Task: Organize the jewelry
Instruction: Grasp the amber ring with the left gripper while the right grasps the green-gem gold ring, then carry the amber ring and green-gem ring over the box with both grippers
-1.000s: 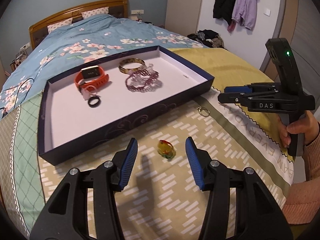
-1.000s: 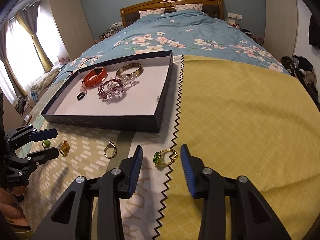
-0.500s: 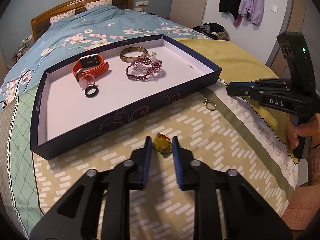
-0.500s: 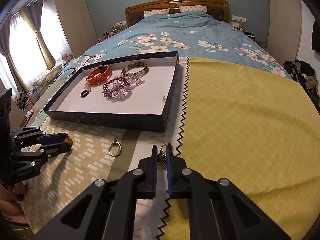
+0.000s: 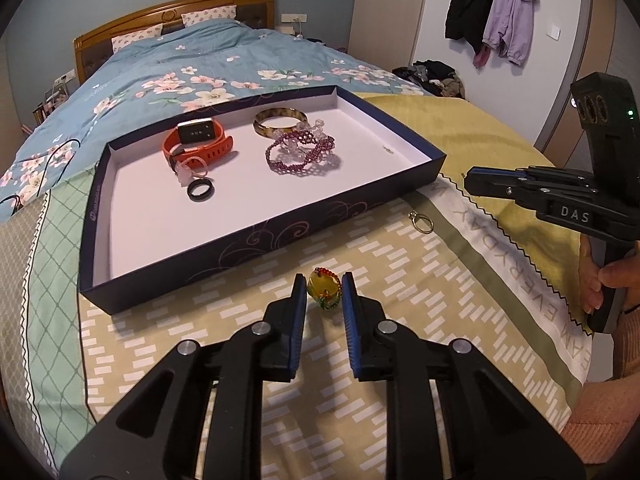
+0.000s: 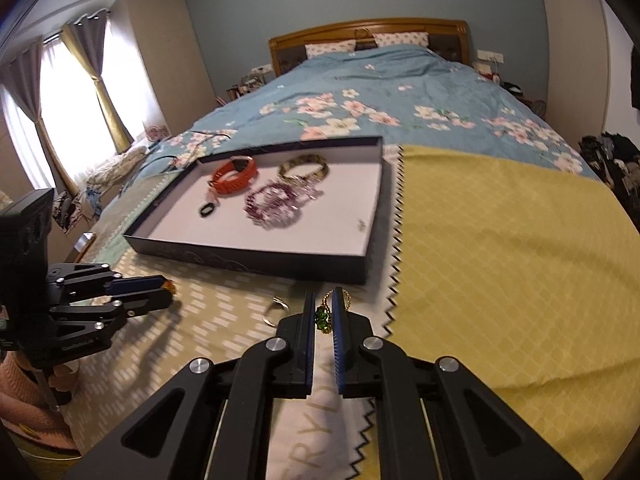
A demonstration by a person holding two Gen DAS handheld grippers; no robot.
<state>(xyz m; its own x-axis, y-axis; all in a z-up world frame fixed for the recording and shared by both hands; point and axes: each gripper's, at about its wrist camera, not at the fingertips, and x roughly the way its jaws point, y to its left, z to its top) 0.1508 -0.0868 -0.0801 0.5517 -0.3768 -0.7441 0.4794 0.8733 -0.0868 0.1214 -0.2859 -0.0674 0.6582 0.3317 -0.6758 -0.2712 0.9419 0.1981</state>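
Observation:
My left gripper [image 5: 323, 283] is shut on a yellow beaded ring [image 5: 325, 290] and holds it just above the patterned cloth, in front of the dark tray [image 5: 256, 236]. My right gripper [image 6: 323, 309] is shut on a gold bracelet with a green stone [image 6: 325, 316], lifted off the cloth near the tray's front wall [image 6: 256, 258]. The tray holds an orange watch [image 5: 198, 145], a black ring [image 5: 201, 190], a purple bead bracelet [image 5: 302, 156] and a gold bangle [image 5: 280, 120]. A silver ring [image 5: 421, 222] lies on the cloth between the grippers; it also shows in the right wrist view [image 6: 275, 311].
All this lies on a bed with a blue floral quilt [image 5: 224, 64]. A yellow cloth [image 6: 500, 248] covers the right side. Clothes are piled by the far wall [image 5: 432, 74]. The left gripper shows in the right wrist view [image 6: 120, 292], the right gripper in the left wrist view [image 5: 520, 188].
Both grippers closed from wide open onto their pieces: the left on the yellow ring, the right on the green-stone bracelet. The right gripper then rose, lifting the bracelet.

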